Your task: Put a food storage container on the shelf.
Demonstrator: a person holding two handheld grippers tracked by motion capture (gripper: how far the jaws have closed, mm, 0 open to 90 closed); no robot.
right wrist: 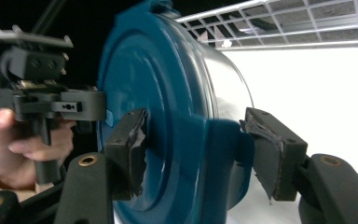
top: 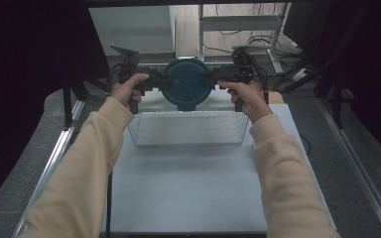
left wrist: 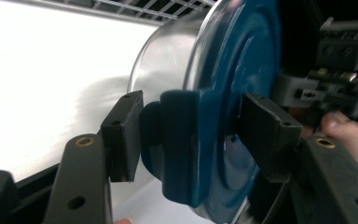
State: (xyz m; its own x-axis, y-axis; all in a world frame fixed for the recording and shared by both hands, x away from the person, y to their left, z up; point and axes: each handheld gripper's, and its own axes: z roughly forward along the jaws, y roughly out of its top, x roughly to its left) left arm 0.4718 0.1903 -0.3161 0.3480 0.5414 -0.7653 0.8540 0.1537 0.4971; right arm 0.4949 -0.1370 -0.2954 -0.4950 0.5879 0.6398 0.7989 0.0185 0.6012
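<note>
A round container with a blue lid (top: 187, 84) hangs in the air just behind the wire basket (top: 188, 113), its lid tilted toward me. My left gripper (top: 159, 83) is shut on the blue side clip at its left edge and my right gripper (top: 213, 77) is shut on the clip at its right edge. In the left gripper view the two pads of the left gripper (left wrist: 191, 135) press on the blue clip (left wrist: 182, 144), with the shiny clear body (left wrist: 168, 60) behind. In the right gripper view the worn pads (right wrist: 275, 156) of the right gripper (right wrist: 200, 154) squeeze the other clip (right wrist: 214, 154).
The wire basket stands at the far end of a pale table top (top: 188, 188). Both cream sleeves (top: 94, 163) reach in from the bottom. Dark curtains hang at both sides, and metal rails (top: 54, 158) run along the table. A desk frame and cables (top: 258, 39) lie beyond.
</note>
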